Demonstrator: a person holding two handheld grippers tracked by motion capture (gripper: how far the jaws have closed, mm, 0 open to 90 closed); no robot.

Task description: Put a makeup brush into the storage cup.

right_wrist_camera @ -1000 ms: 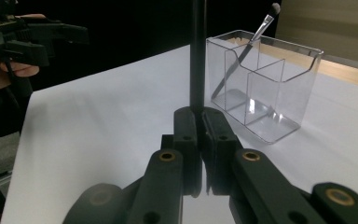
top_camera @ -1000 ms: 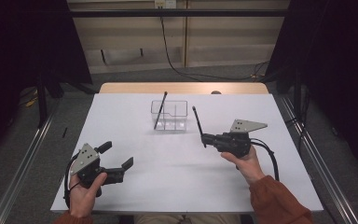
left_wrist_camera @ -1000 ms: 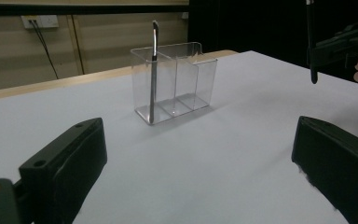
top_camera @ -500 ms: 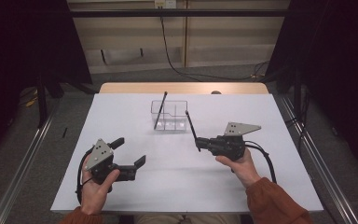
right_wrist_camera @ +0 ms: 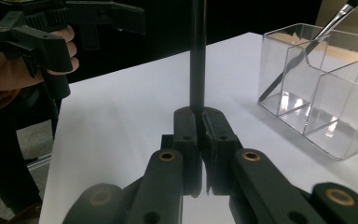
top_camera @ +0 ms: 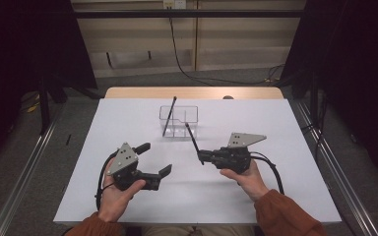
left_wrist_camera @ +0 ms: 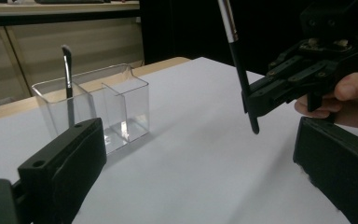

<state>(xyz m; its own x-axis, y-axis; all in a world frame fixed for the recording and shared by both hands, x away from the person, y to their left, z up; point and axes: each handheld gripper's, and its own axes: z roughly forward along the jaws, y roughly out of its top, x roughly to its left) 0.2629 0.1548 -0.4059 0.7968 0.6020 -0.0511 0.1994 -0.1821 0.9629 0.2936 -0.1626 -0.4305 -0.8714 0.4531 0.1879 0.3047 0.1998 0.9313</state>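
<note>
Here: white table (top_camera: pixel 128 128) | dark curtains, grey floor | left gripper (top_camera: pixel 155 160) spread | right gripper (top_camera: pixel 200 157) pinching brush (top_camera: pixel 192 136)

**Two grippers over the white table, one gripping a brush**

A clear organizer (top_camera: pixel 179 119) stood on the white table (top_camera: pixel 285 147), toward its far edge, with a dark brush (top_camera: pixel 169 116) leaning in its left compartment. Just nearer than the organizer and slightly to its right, the right gripper (top_camera: pixel 201 157) was clamped on a second dark brush (top_camera: pixel 192 137), whose upper end slanted toward the organizer's front wall. The right hand (top_camera: pixel 242 177) held that gripper from the near side. Well to the near left of the organizer, the left gripper (top_camera: pixel 153 159) was held in the left hand (top_camera: pixel 118 187), jaws spread apart with nothing between them, pointing to the right.
</note>
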